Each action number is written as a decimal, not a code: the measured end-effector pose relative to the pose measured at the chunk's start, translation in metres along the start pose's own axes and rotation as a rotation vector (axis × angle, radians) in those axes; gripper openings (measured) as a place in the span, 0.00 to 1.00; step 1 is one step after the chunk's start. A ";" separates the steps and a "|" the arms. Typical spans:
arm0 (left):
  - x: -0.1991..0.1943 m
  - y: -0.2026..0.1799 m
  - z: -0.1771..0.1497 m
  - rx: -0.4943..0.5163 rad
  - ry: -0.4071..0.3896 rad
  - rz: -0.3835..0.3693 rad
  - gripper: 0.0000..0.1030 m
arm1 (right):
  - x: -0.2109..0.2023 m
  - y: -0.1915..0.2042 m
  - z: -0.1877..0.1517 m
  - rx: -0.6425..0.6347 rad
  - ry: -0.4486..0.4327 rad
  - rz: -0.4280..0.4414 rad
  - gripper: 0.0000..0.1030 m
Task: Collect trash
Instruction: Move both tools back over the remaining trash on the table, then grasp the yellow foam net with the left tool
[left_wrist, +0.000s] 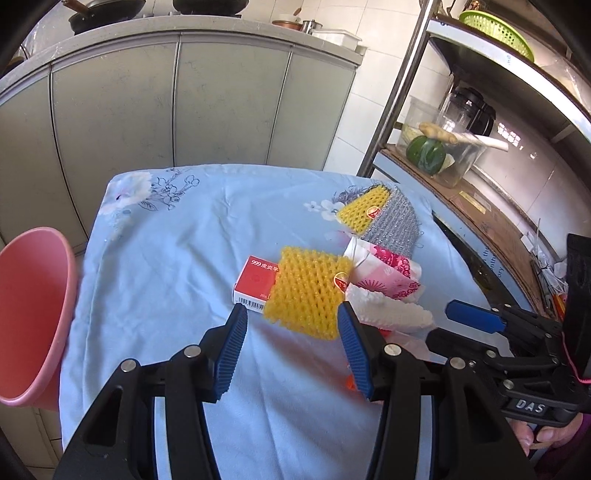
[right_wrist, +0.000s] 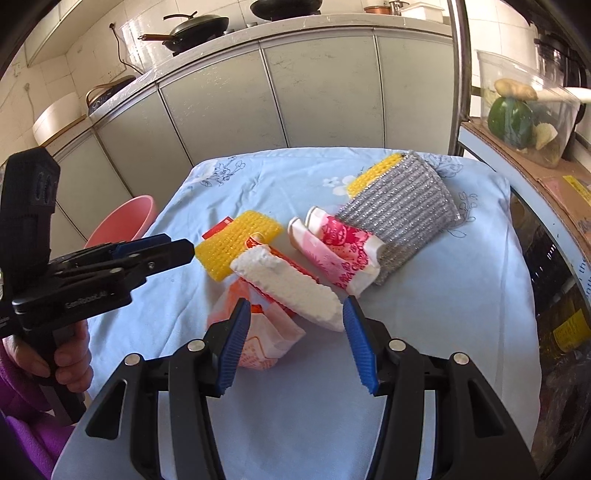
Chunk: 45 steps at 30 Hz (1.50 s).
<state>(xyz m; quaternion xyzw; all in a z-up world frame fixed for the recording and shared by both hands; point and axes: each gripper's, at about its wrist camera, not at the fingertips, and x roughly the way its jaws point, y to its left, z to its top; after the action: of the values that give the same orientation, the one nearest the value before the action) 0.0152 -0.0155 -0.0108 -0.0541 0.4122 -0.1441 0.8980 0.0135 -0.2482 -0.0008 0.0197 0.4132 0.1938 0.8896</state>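
Trash lies on a table with a light blue floral cloth (left_wrist: 177, 258). A yellow foam net (left_wrist: 308, 291) lies over a red and white box (left_wrist: 255, 282). Beside it are a white foam piece (right_wrist: 291, 288), a pink patterned paper bag (right_wrist: 340, 251), an orange wrapper (right_wrist: 258, 339) and a silver and yellow net sleeve (right_wrist: 399, 210). My left gripper (left_wrist: 293, 319) is open, its jaws on either side of the near end of the yellow net. My right gripper (right_wrist: 293, 317) is open just in front of the white foam piece.
A pink plastic bin (left_wrist: 29, 314) stands off the table's left edge. Grey cabinet doors (left_wrist: 177, 103) rise behind the table. A metal shelf rack (left_wrist: 480, 184) at the right holds a clear container with vegetables (left_wrist: 439, 147).
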 end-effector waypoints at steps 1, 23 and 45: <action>0.005 0.000 0.001 -0.005 0.006 0.005 0.49 | 0.000 -0.002 -0.001 0.007 0.001 0.003 0.51; 0.026 0.005 -0.002 -0.088 0.060 -0.018 0.08 | 0.010 -0.015 -0.003 0.034 0.040 0.031 0.51; -0.022 0.030 -0.007 -0.116 -0.036 0.026 0.07 | 0.044 -0.041 0.006 0.141 0.120 0.183 0.51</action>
<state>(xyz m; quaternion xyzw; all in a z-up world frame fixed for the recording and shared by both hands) 0.0029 0.0198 -0.0063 -0.1034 0.4043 -0.1074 0.9024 0.0573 -0.2692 -0.0371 0.1081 0.4748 0.2453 0.8383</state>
